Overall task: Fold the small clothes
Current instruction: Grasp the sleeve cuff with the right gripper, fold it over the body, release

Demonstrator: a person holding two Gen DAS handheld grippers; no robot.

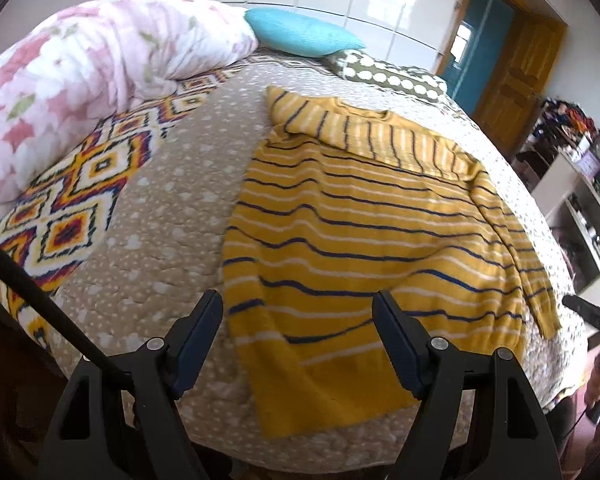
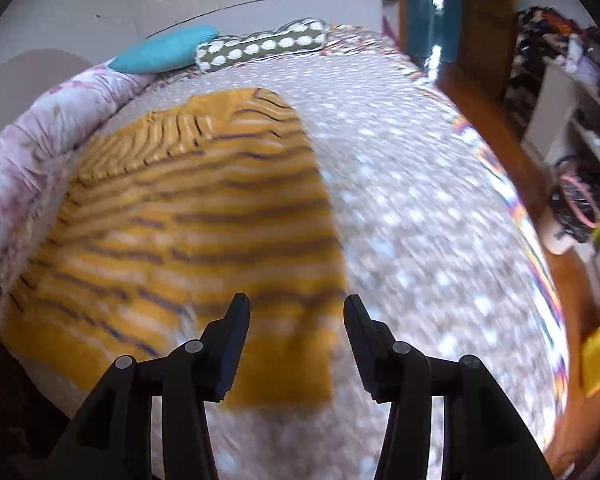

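Left gripper (image 1: 298,312): black fingers spread wide, holding nothing, above the sweater's hem.
Right gripper (image 2: 296,316): fingers apart, nothing held, over the hem's corner; view blurred.
Sweater (image 1: 352,216): mustard knit with navy and white stripes, flat near the bed's near edge, one sleeve folded across the chest.
Bedspread (image 1: 172,216): beige, quilted, white-speckled.
Far edge: floral duvet (image 1: 80,76), teal pillow (image 1: 300,34), dotted cushion (image 1: 388,72).
Writing: none readable.

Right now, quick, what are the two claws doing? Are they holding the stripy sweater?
Left claw: open, holding nothing, above the yellow striped sweater.
Right claw: open, holding nothing, above the sweater's hem.
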